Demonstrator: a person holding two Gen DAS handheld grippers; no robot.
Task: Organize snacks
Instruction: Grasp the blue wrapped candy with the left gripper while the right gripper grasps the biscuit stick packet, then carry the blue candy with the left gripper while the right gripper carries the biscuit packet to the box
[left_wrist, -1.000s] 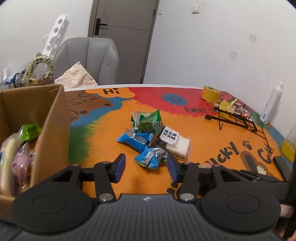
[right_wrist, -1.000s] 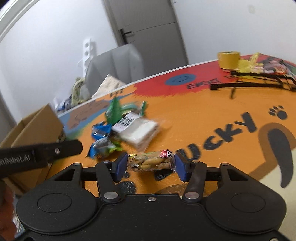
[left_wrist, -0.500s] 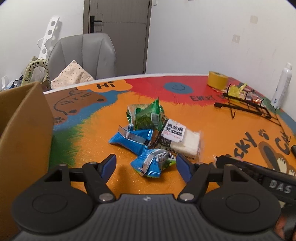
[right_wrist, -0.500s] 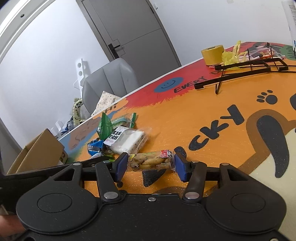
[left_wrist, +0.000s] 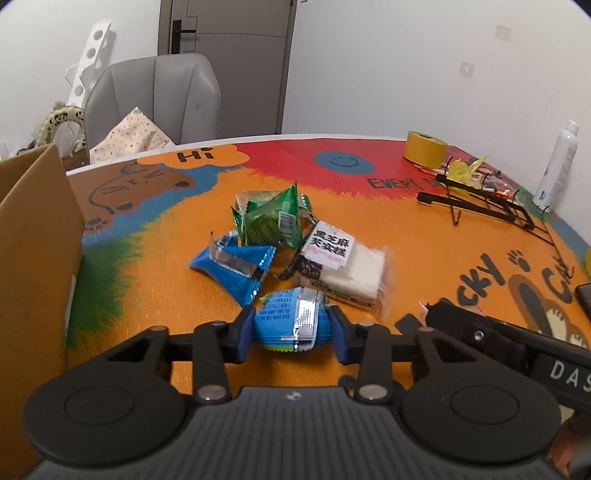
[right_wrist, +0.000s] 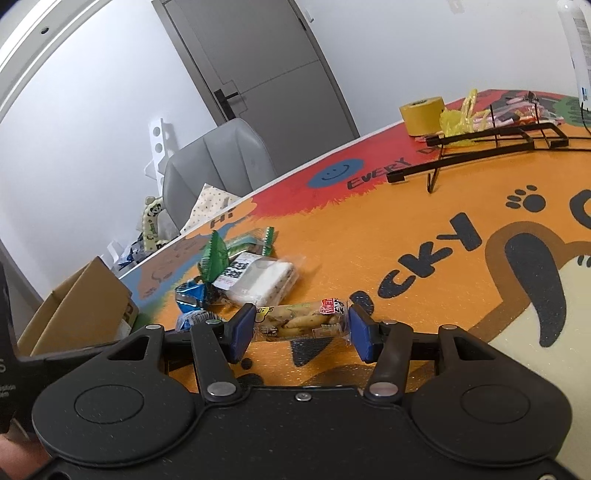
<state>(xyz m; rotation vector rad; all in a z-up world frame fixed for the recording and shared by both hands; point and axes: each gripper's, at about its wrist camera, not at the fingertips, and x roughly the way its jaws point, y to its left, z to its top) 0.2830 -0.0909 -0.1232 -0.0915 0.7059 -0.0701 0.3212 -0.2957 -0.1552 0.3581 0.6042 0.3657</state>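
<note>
Cardboard box (left_wrist: 33, 258) at nine o'clock on orange table mat (left_wrist: 166, 288). Left gripper (left_wrist: 291, 334) at six o'clock, jaws closing, pads touching puffy blue snack packet (left_wrist: 293, 323). Loose snack pile (left_wrist: 291, 240) at twelve o'clock of it. Right gripper (right_wrist: 301, 332) pinching peanut snack packet (right_wrist: 303, 323) endwise, at three o'clock of pile.

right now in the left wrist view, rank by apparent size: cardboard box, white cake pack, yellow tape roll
1. cardboard box, though cropped and nearest the camera
2. white cake pack
3. yellow tape roll, farthest away, so its true size next to the pack is unsure
</note>
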